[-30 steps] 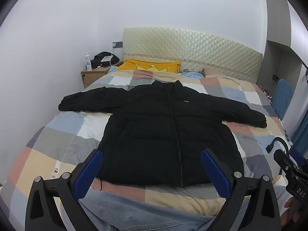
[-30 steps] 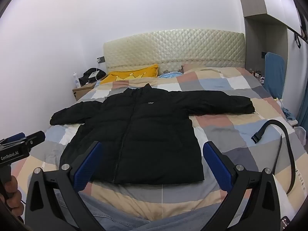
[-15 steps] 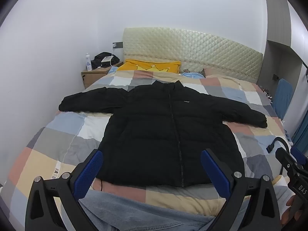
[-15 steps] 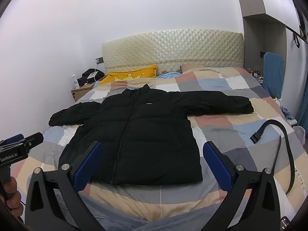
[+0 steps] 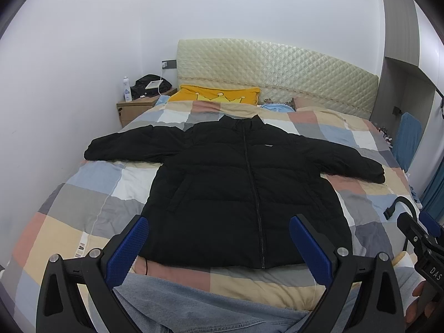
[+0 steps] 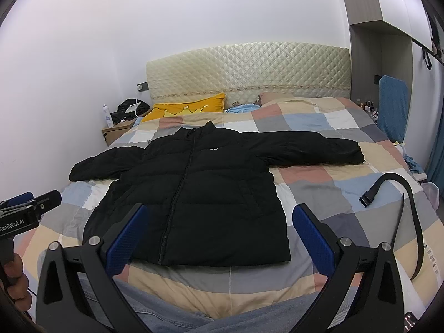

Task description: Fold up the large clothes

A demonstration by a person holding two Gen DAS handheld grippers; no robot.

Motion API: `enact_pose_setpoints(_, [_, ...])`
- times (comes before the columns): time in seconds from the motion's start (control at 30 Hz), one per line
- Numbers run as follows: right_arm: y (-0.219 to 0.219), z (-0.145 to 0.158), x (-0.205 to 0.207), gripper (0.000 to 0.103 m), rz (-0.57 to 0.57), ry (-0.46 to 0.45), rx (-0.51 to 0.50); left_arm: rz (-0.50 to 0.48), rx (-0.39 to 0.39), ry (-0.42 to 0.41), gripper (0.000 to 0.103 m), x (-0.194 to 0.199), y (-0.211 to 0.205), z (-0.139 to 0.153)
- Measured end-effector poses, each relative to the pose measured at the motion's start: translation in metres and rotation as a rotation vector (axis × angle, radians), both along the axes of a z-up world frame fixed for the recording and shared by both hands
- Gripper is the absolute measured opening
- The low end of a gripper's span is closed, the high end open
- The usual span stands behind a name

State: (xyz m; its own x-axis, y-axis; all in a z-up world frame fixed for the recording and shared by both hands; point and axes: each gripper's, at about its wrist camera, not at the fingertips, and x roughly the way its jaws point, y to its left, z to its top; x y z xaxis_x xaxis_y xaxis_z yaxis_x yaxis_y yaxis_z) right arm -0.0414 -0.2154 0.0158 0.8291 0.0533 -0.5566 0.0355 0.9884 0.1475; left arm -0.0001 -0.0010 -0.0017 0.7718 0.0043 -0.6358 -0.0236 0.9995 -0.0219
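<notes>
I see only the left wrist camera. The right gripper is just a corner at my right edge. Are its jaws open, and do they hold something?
Observer: In the right wrist view, the right gripper has its jaws wide open and holds nothing. The hem of the black jacket shows between them.
Operator: And the black strap, which my right edge cuts off? Where does it run?
Observer: It arches up, then runs down toward the near edge of the bed. It lies apart from the jacket.
</notes>
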Motion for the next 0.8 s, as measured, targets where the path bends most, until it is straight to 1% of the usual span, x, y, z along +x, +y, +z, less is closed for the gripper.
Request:
enact_pose_setpoints(0.27, [-0.0004, -0.0007, -0.0015, 0.103, -0.005, 0.000, 0.000, -0.004, -0.005, 0.011, 0.103, 0.0028, 0.0016, -0.0017])
enact_pose_setpoints(0.43, [-0.0007, -0.0015, -0.0018, 0.103, -0.006, -0.001, -0.001, -0.004, 0.007, 0.019, 0.103, 0.0039, -0.0005, -0.0040])
enact_pose_setpoints(0.57, [-0.0002, -0.0029, -0.0013, 0.103, -0.001, 0.003, 0.000, -0.016, 0.018, 0.002, 0.103, 0.0010, -0.0043, -0.0024])
enact_pose_setpoints(0.67, [0.0009, -0.0041, -0.0017, 0.103, -0.003, 0.001, -0.017, -0.014, 0.010, 0.010, 0.103, 0.0019, -0.0032, -0.0037])
enact_pose_setpoints(0.8, [0.0016, -0.0048, -0.0021, 0.103, -0.006, 0.002, -0.014, -0.009, 0.009, 0.024, 0.103, 0.0045, -0.0016, -0.0060])
